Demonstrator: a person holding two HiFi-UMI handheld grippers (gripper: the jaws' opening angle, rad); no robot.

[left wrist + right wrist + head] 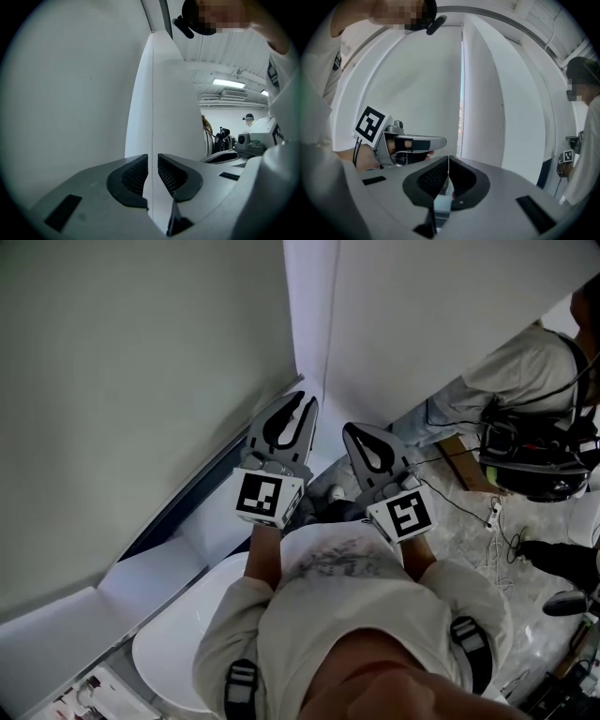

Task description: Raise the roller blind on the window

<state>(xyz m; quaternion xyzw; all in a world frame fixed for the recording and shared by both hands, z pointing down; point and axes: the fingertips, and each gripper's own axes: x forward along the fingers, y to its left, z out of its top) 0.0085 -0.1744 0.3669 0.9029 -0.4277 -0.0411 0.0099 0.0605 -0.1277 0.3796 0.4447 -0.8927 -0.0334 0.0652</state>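
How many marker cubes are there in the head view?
2. Left cube sits on the left gripper; right cube on the right gripper. Others may be hidden.

Pale beige sweatshirt [356, 592], black-buckled straps [241, 681], grey left hand-held gripper [306, 399] and right hand-held gripper [354, 429] (black-and-white marker cubes [267, 496])

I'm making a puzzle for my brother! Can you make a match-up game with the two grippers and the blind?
Things:
1. left gripper
2. right gripper
3. roller blind

States:
A. jaws pinched shut on the bead chain
B. plain grey sheet hanging over the window
C. jaws slightly apart, bead chain running between them

Pairs: 1-C, 2-A, 3-B.
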